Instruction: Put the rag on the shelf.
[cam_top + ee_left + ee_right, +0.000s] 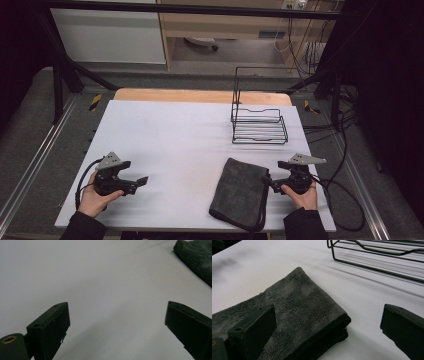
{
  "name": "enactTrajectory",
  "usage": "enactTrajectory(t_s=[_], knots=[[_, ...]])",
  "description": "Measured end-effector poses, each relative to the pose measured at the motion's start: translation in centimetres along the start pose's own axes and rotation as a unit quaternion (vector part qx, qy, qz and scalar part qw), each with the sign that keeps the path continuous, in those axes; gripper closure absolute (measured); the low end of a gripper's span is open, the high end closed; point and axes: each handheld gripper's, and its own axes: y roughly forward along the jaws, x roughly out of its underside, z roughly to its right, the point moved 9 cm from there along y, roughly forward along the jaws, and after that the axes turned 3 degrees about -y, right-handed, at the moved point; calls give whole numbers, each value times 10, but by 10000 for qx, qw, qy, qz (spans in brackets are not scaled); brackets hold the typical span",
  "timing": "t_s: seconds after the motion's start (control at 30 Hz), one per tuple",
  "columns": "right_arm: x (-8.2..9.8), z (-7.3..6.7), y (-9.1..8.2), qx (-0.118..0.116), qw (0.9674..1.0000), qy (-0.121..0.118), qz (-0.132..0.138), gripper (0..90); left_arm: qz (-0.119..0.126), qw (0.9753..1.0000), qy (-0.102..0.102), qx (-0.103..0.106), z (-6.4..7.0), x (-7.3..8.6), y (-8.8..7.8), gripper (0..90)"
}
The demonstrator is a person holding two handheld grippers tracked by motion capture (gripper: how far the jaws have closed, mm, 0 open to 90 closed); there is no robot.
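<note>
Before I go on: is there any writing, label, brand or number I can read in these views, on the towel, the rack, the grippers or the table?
None can be read.
towel: plain dark cloth, no tag or print.
rack: bare black wire.
left gripper and right gripper: no marking.
table: blank white top.
Yellow-and-black striped tape beside the table: a pattern, no words.

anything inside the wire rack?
Nothing: the rack is empty, and the white table shows through its bars in the high view. The right gripper view shows its near corner, also bare. The folded towel lies nearer, apart from it.
</note>
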Motion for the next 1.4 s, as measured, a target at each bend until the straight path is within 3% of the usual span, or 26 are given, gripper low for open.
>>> enactTrajectory(t_s=[0.2,0.43,0.63,0.87,1.1,1.33,1.4], knots=[[0,-2,4,25,10000,52,-50,18,-17,10000,16,32,8,-4,5,75],[-1,-4,9,64,9999,34,-81,30,-117,9998,43,146,31,-10,18,88],[1,-4,13,167,9997,79,-159,94,-241,9991,151,316,58,-17,33,111],[2,1,16,463,9985,181,-227,180,-388,9977,281,483,92,-26,53,163],[8,0,21,509,9979,106,-398,292,-442,9957,428,689,129,-34,71,227],[8,2,22,631,9971,49,-417,411,-753,9910,538,964,166,-30,93,296],[11,4,23,716,9960,30,-537,455,-859,9893,566,1031,175,-27,99,333]])
